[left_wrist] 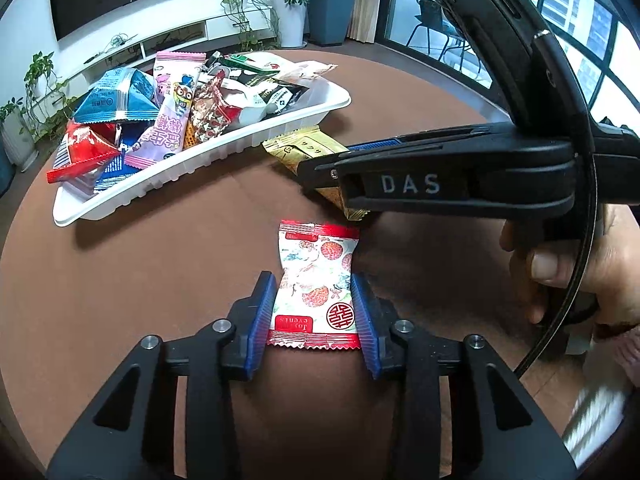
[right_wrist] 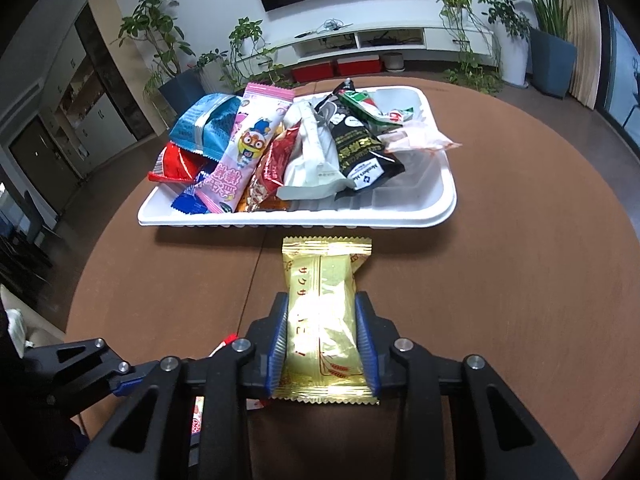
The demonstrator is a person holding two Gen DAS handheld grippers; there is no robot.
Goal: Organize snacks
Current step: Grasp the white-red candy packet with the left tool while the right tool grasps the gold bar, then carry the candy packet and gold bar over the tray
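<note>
Left gripper (left_wrist: 314,312): pointing steeply down at the table, its blue ribbed pads (left_wrist: 262,312) pressing on both long edges of the red-and-white candy packet (left_wrist: 316,284), which is pinching inward at the waist (a firm hold, jaws narrowed to the packet's width).
Right gripper (right_wrist: 322,344): slanting down the same way, its pads (right_wrist: 366,344) closing against the sides of the gold wafer packet (right_wrist: 324,304); the foil is bulging between them.
Hand (left_wrist: 576,272): wrapping around the black handle of the right tool, thumb nail facing the left camera.
Candy packet: lying flat on the brown table (left_wrist: 140,272), crimped red ends, glossy film printed with round red fruit and a red double-happiness seal.
Wafer packet: sitting just in front of the tray's near rim, shiny gold foil with serrated ends and red lettering, catching glare.
Tray (right_wrist: 304,220): white, rectangular, thin moulded plastic with ribbed walls, resting on the table and holding a heap of wrapped snacks.
Snacks in tray: a pink cartoon stick pack (right_wrist: 252,140), a blue pouch (right_wrist: 204,124), a black packet (right_wrist: 360,148), all leaning on one another.
Table: round, matt brown, with a fine seam running across it.
</note>
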